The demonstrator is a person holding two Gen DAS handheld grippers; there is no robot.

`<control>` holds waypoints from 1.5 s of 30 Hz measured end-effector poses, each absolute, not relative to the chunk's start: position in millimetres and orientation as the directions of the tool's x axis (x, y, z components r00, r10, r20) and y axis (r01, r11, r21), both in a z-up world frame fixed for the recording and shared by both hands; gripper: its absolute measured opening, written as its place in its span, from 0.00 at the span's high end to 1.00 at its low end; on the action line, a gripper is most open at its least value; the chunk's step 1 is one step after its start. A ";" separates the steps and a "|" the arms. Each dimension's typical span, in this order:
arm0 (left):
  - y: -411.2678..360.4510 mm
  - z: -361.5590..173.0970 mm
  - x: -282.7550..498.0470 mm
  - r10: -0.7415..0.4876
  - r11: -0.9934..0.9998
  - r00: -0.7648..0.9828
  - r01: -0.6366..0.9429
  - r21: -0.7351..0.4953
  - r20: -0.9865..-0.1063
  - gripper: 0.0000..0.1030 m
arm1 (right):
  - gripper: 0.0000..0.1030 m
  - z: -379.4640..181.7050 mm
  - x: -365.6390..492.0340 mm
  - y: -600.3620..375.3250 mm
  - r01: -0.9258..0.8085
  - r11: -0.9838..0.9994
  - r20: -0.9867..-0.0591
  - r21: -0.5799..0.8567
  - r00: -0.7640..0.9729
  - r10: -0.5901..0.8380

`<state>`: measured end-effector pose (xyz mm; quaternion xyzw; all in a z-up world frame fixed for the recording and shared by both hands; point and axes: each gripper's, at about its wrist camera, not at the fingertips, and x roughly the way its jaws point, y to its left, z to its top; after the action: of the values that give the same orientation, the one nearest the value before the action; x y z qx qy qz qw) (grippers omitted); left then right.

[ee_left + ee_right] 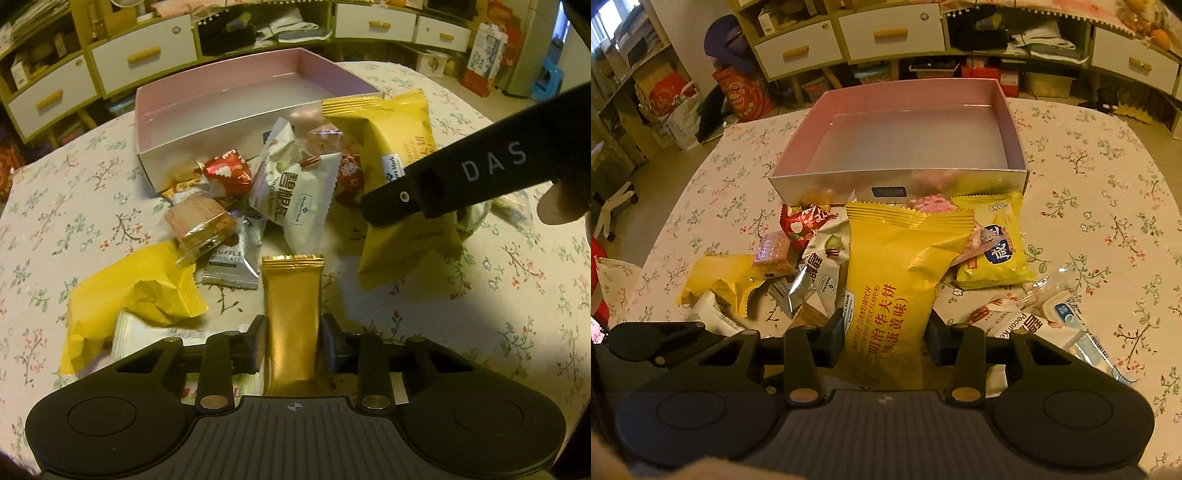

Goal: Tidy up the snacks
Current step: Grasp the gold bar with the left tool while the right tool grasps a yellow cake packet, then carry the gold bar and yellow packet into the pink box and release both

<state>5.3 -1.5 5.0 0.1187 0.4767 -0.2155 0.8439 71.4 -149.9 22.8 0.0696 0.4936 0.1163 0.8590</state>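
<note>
Our left tongs [291, 345] are closed on a gold bar [291, 317] that juts forward between them. Our right tongs [886, 339] clamp the yellow waffle packet [890, 295], the pink box [905, 177] beyond on the worktop [1089, 177].

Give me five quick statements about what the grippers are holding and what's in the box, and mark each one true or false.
1. The left hand-held gripper grips a gold bar wrapper. True.
2. The right hand-held gripper is empty. False: it is shut on the yellow waffle sandwich packet.
3. The pink box already holds several snacks. False: nothing shows inside it; the snacks lie in front of it on the floral tablecloth.
4. A white pecan kernel packet lies in the pile. True.
5. The truffle chocolate sachet sits inside the box. False: it lies on the tablecloth beside the gold bar wrapper.
</note>
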 end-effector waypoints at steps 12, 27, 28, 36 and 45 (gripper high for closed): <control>-3.0 10.9 2.8 -0.241 0.891 0.478 0.455 0.003 -0.845 0.73 | 0.62 29.1 68.0 -150.8 -0.145 0.960 -0.820 0.240 0.499 0.281; -1.8 26.5 -3.8 -0.245 0.899 0.523 0.438 0.011 -0.817 0.73 | 0.62 42.6 63.4 -154.9 -0.155 0.952 -0.792 0.263 0.529 0.305; -1.3 28.1 -4.9 -0.246 0.900 0.528 0.435 0.010 -0.813 0.73 | 0.62 43.4 63.3 -155.5 -0.154 0.952 -0.789 0.264 0.533 0.305; 5.6 45.1 -2.1 -0.260 0.917 0.562 0.399 -0.018 -0.785 0.73 | 0.62 54.2 70.4 -173.9 -0.108 0.955 -0.764 0.276 0.578 0.287; 12.3 72.2 25.3 -0.283 0.933 0.584 0.352 -0.077 -0.760 0.73 | 0.62 60.4 89.8 -187.2 -0.073 0.961 -0.760 0.268 0.597 0.257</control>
<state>25.3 12.3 72.2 0.0410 0.4194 -0.1786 0.8891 89.8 -187.2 60.4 0.1048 0.4389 0.0930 0.8876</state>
